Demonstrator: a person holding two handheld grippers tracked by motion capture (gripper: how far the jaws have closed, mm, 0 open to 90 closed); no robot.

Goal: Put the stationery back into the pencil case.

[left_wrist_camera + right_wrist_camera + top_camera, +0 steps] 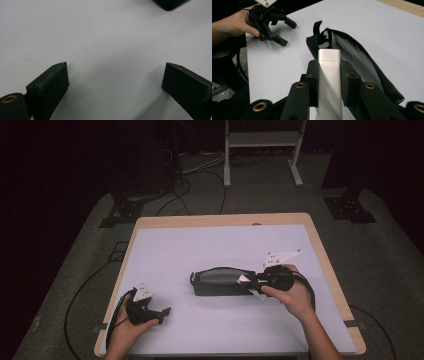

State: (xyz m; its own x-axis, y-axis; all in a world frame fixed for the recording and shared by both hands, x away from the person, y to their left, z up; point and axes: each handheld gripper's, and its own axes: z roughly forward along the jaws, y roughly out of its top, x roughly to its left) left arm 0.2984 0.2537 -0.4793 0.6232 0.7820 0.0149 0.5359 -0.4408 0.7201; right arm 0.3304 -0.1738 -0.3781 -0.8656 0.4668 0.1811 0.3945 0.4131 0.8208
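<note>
A black pouch [220, 281] lies on its side near the middle of the white table top [210, 245]. In the right gripper view the pouch [362, 60] gapes at its far end, with a black pull tab sticking up. My right gripper [251, 285] is shut on a white oblong bar [329, 75], which points along the pouch just above it. The bar [248, 281] shows at the pouch's right end. My left gripper [164, 315] rests at the front left, held by a hand, its jaws open and with nothing between them [116, 66]. It also shows in the right gripper view [287, 32].
A wooden rim [327, 265] runs round the white top. A corner of the pouch [170, 3] lies well ahead of the left jaws. Cables [80, 295], dark stand feet [120, 212] and a white frame [262, 150] stand on the floor beyond the table.
</note>
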